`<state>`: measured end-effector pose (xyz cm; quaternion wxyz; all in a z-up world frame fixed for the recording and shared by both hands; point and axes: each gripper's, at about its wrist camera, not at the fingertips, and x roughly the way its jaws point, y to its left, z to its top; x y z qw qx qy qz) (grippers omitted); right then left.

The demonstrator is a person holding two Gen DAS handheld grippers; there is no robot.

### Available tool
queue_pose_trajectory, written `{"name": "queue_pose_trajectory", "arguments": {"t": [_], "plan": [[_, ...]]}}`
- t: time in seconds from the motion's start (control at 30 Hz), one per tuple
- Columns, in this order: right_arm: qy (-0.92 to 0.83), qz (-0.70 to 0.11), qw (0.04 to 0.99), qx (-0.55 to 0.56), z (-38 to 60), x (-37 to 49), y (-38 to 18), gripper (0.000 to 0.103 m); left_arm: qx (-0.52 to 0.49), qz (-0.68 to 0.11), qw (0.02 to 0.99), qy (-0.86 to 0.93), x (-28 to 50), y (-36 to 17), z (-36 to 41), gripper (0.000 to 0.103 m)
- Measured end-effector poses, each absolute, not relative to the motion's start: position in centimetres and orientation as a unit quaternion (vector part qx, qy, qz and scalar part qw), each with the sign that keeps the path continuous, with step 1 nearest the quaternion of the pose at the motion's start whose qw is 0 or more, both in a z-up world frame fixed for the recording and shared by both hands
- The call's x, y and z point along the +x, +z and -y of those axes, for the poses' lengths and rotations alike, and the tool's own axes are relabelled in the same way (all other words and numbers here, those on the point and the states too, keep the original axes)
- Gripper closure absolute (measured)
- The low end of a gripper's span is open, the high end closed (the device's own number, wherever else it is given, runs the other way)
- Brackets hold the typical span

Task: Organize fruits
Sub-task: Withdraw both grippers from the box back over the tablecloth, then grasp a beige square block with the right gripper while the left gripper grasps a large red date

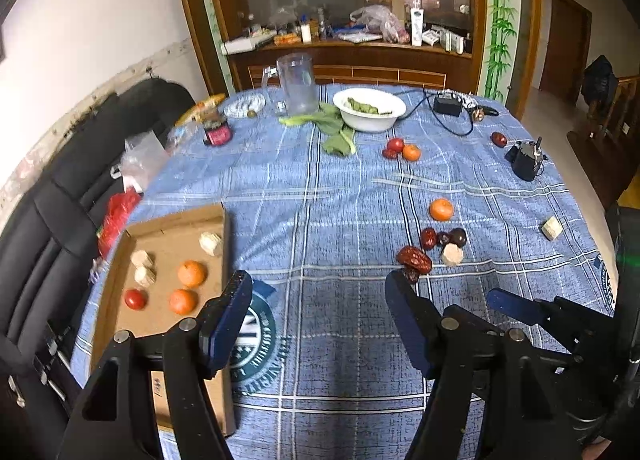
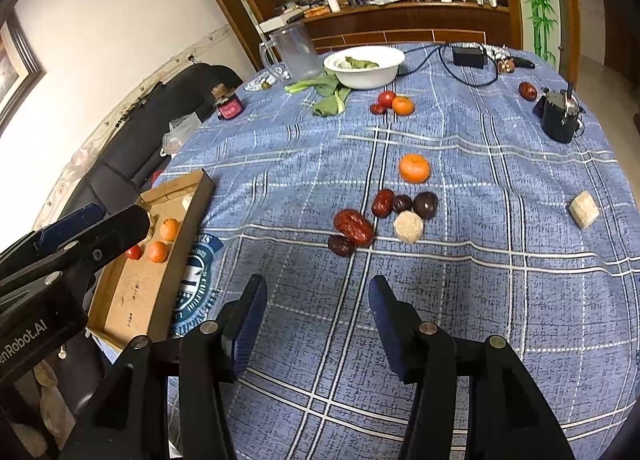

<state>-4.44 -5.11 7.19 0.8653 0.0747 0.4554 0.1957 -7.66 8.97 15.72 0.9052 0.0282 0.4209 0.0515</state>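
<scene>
- Blue plaid tablecloth (image 2: 460, 280) over a round table, wooden sideboard behind, black sofa at the left edge.
- Left gripper (image 1: 318, 284): wide open, nothing held, hovering over bare cloth between the cardboard tray (image 1: 116, 324) and a cluster of fruit.
- Right gripper (image 2: 318, 288): likewise wide open and empty, pointed at the same cluster.
- Just ahead of the right gripper: wrinkled red dates (image 2: 354, 225), a dark round fruit (image 2: 425, 204), a pale round cake (image 2: 408, 226), touching or nearly so; one tangerine (image 2: 414, 168) just beyond.
- Already in the tray: two tangerines (image 1: 192, 274), a small tomato (image 1: 135, 299), three pale cakes.
- Farther back near a white bowl (image 2: 366, 67): another tomato and tangerine pair.
- Likely best approach: take the nearest date first, fingers straddling its short axis, closing gently to avoid nudging its neighbours.
- Only in the left view: the tray's whole floor and contents.
- Only in the right view: the full date cluster, unblocked, and the left gripper's side.
</scene>
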Motion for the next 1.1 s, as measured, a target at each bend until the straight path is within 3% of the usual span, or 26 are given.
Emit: {"name": "queue_pose_trajectory", "arguments": {"t": [0.5,1.1], "plan": [[0.094,-0.493,0.856,0.124,14.1,-1.9,2.9,0.046,-0.076,-0.522,0.850,-0.015,-3.0,6.4,-9.1,0.035],[-0.036,-0.443,0.892,0.082,25.2,3.8,4.6,0.046,-0.036,-0.528,0.842,-0.108,3.8,3.0,-4.2,0.035]]}}
